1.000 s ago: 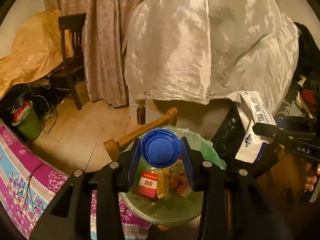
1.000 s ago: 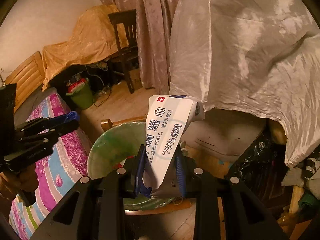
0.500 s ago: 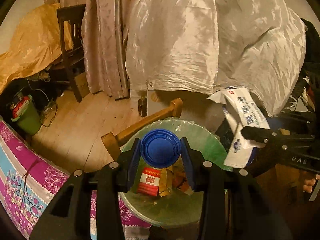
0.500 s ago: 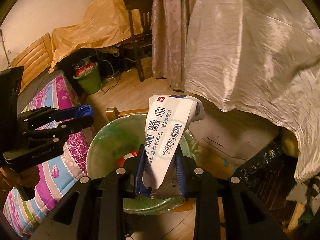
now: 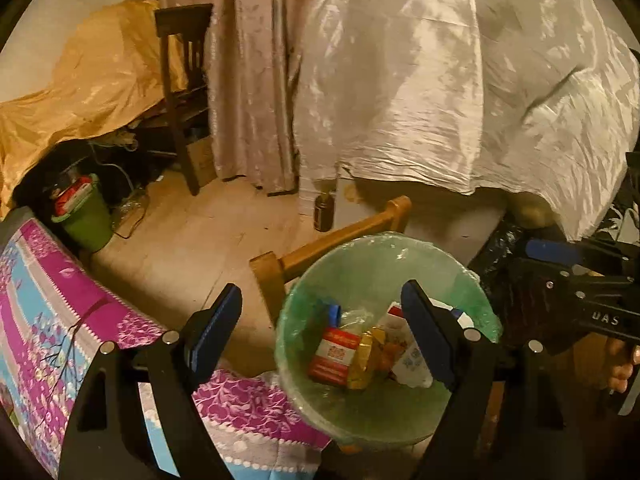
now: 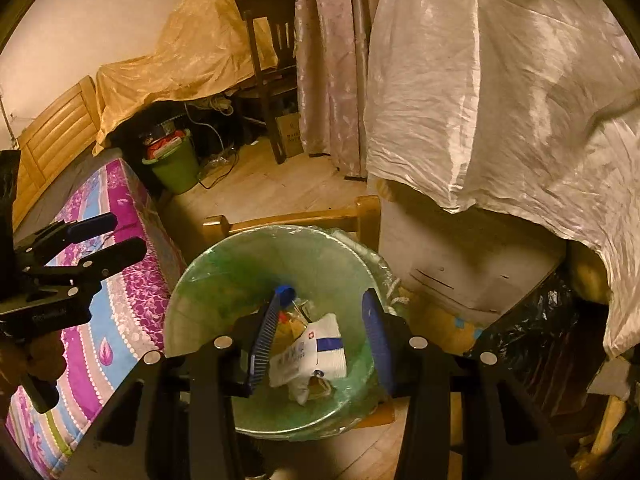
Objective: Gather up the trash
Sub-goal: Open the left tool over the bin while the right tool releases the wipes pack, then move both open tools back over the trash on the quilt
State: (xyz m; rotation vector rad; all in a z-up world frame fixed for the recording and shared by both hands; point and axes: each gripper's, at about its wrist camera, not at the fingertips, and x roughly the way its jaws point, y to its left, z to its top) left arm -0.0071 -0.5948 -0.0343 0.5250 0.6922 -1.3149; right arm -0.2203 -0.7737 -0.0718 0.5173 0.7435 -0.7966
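A bin with a green liner stands right below both grippers. My left gripper hangs over its left rim, its jaws opening wide with nothing between them. The blue cap lies inside the bin with a red box and a gold wrapper. Over the middle of the bin my right gripper is also opening its jaws, and no pad touches anything. The white alcohol wipes pack lies loose on the trash beneath it.
The bin sits on a wooden frame beside a bed with a purple floral cover. A brown bottle stands on the floor behind, a small green bin and dark chair farther back. White sheeting drapes furniture to the right.
Both grippers came down toward the bin and spread their jaws. The blue cap left the left gripper and the wipes pack left the right one; both now lie in the bin.
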